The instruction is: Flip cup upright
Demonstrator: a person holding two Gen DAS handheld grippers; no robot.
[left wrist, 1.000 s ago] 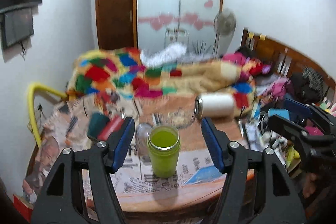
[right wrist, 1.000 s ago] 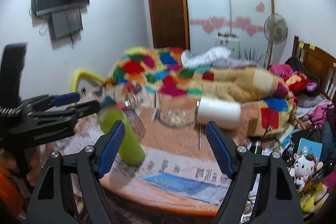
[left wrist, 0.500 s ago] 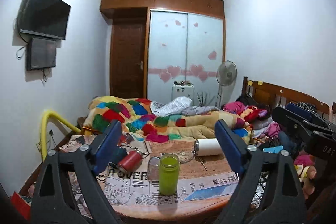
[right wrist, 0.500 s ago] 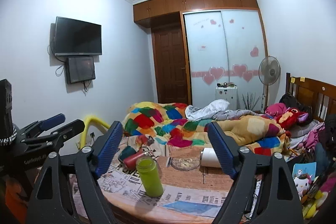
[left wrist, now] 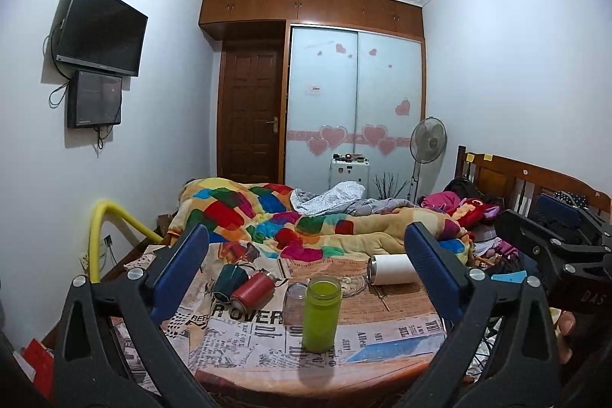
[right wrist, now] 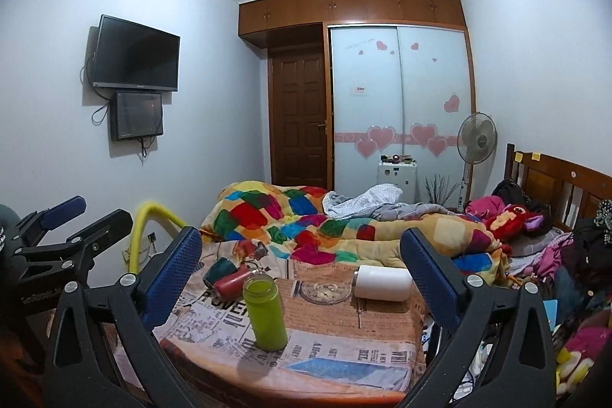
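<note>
A green cup (left wrist: 320, 312) stands upright, mouth up, near the front of the round table (left wrist: 306, 369); it also shows in the right wrist view (right wrist: 265, 310). My left gripper (left wrist: 306, 274) is open and empty, held back from the table and above the cup. My right gripper (right wrist: 302, 278) is open and empty, also held back. The left gripper also shows at the left edge of the right wrist view (right wrist: 65, 228). The right gripper also shows at the right edge of the left wrist view (left wrist: 550, 236).
On the newspaper-covered table lie a white cup (left wrist: 392, 269) on its side, a red bottle (left wrist: 252, 290), a dark green cup (left wrist: 229, 277), a clear glass (left wrist: 295, 298) and a glass dish (right wrist: 325, 291). A bed with a colourful quilt (left wrist: 306, 224) lies behind.
Both grippers have pulled back and up from the table. The green cup, between my left fingers a second ago, now stands alone farther off.
</note>
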